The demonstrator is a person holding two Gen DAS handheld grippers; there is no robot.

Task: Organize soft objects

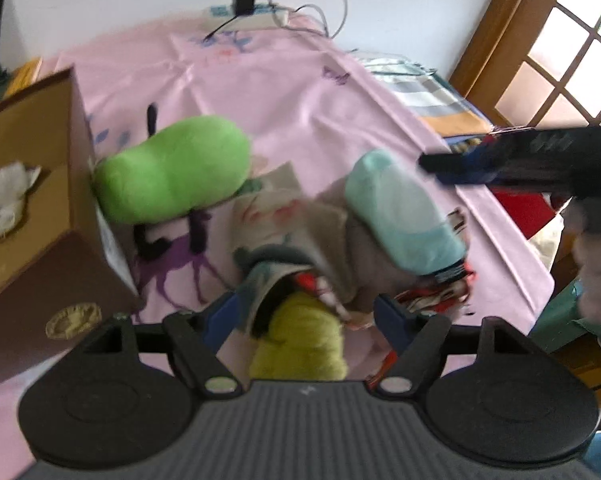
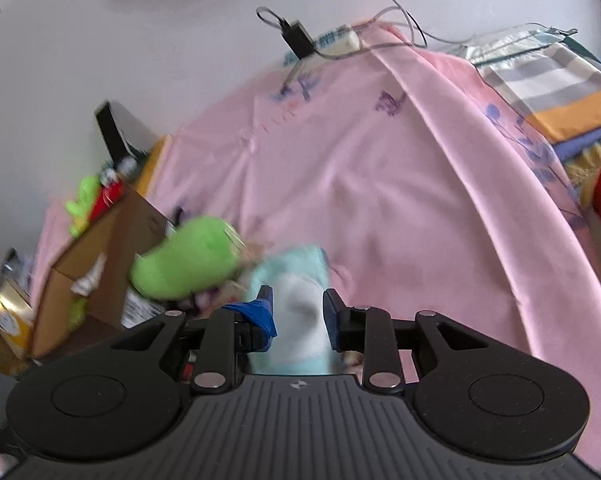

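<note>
Left wrist view first: the left tongs (image 1: 304, 312) stand spread wide over the pile, a yellow-green sock (image 1: 300, 340) and a patterned cloth (image 1: 288, 240) lying loose between the fingers, nothing pinched yet. Closing here could catch both layers at once and drag the heap. Just beyond, the mint-and-white sock (image 1: 404, 216) hangs from the right tongs (image 1: 440, 168), which come in from the right edge. From the right wrist view that sock (image 2: 300, 312) fills the gap between the fingers; the grip looks pinched on it, though blur hides how firm it is, so it could slip. Further left, a green plush toy (image 1: 172, 172) leans on the cardboard box (image 1: 40, 200) and could be knocked aside. Everything sits on the pink bed sheet (image 1: 300, 92), where a fold could get caught by the fingertips.
</note>
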